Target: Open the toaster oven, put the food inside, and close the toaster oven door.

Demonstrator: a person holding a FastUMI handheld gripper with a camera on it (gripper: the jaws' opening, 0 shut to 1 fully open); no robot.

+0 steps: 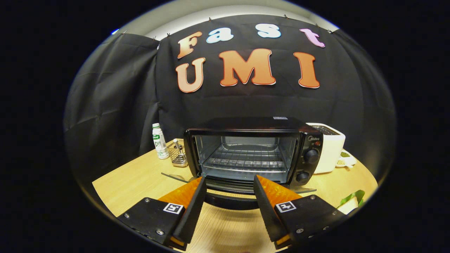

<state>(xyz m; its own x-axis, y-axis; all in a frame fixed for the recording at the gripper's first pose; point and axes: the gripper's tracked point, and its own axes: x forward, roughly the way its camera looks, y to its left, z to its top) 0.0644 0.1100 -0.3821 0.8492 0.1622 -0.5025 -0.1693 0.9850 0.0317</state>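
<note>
Spread wide, the claw (228, 181) holds nothing; bare wooden table (225, 228) shows between its fingers. Just ahead of the tips lies the toaster oven (253, 153) with its door (230, 196) folded down flat, its front edge between the fingers. Beyond, the cavity holds a wire rack (246, 160) with nothing on it. Left of the oven stand a small wire basket (177, 153) and a white bottle (160, 141); right, a white toaster (330, 147).
</note>
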